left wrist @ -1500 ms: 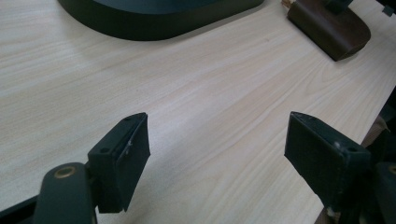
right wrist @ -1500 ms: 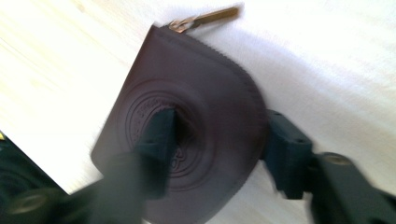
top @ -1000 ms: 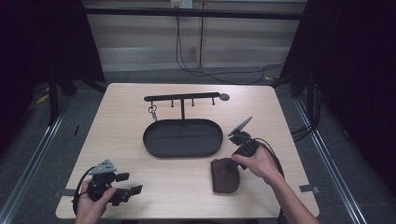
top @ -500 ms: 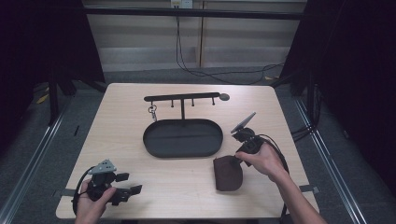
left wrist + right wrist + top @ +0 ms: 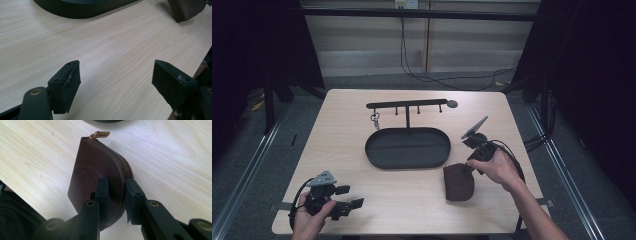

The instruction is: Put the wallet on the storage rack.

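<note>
The right tongs (image 5: 115, 192) have just been closing and now clamp a brown leather zip pouch with a brass pull (image 5: 96, 167), one pad on its embossed face, the other on the zipper edge. The pouch stands on edge on the pale wooden surface (image 5: 412, 200). Beyond these tongs lies a black oval tray (image 5: 407, 148). The left tongs (image 5: 116, 82) are spread wide, empty, low over the surface.
</note>
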Demonstrator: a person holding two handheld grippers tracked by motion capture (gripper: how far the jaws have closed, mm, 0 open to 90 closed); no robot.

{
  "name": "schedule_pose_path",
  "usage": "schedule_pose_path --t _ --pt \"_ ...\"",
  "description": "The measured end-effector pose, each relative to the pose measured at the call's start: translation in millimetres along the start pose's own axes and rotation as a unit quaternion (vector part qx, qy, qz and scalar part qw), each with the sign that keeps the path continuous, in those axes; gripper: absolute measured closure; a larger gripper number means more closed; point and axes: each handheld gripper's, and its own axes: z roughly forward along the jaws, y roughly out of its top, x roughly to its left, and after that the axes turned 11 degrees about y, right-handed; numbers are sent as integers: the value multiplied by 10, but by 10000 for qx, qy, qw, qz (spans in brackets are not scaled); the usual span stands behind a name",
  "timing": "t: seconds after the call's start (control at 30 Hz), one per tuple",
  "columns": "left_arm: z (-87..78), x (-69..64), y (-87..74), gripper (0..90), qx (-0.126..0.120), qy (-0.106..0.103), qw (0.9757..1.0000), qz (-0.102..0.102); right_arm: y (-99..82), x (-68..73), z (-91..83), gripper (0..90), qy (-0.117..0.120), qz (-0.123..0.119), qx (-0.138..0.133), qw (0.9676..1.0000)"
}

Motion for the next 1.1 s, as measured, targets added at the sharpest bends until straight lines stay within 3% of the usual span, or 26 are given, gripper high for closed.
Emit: schedule_pose_path --t 1.1 --pt "11 9 0 227 9 -35 10000 -73 75 78 -361 782 -261 -46 -103 9996"
